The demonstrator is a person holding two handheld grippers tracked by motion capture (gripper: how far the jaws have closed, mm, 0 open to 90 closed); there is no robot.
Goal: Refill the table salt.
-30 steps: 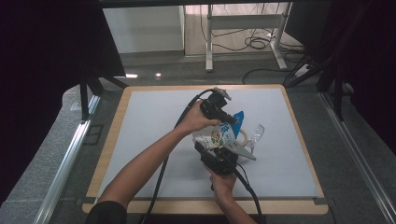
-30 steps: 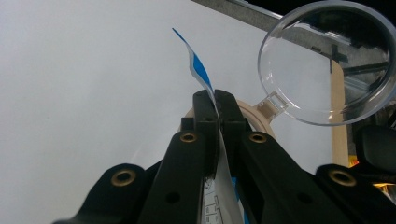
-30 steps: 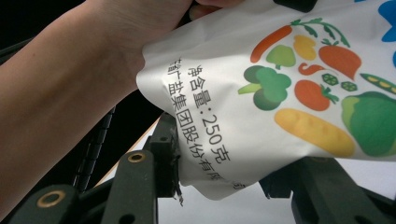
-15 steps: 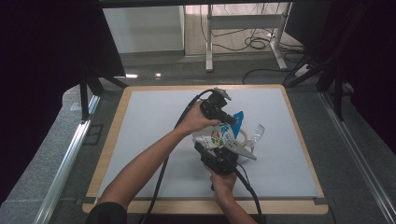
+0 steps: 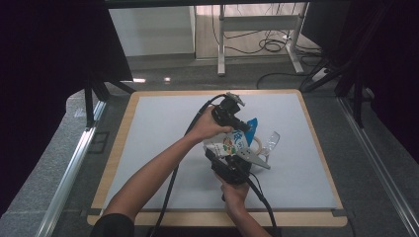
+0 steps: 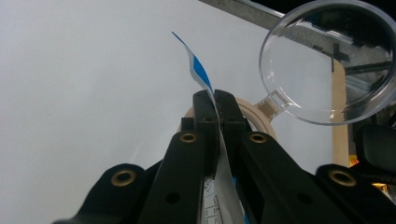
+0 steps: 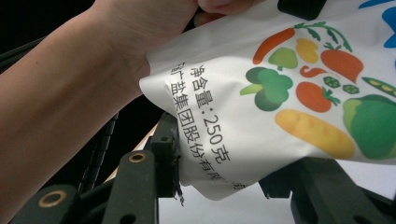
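A white bag [image 5: 233,143] printed with vegetables and a blue top hangs over the middle of the table, stretched between both grippers. My left gripper [image 5: 242,124] is shut on the bag's thin blue-and-white top edge [image 6: 200,70]; in the left gripper view the jaws [image 6: 215,95] pinch it tight. From below, my right gripper [image 5: 223,154] is shut on the bag's lower end [image 7: 261,116], with its black jaws either side of the crumpled bottom [image 7: 224,173]. The person's left forearm [image 7: 70,93] shows beside the bag.
A clear round lid [image 6: 327,60] hinged to a pale wooden ring [image 6: 256,114] lies just right of the bag [image 5: 267,142]. A white mat [image 5: 163,128] covers the wood-edged table [image 5: 117,153]. Cables trail from both grippers toward the near edge.
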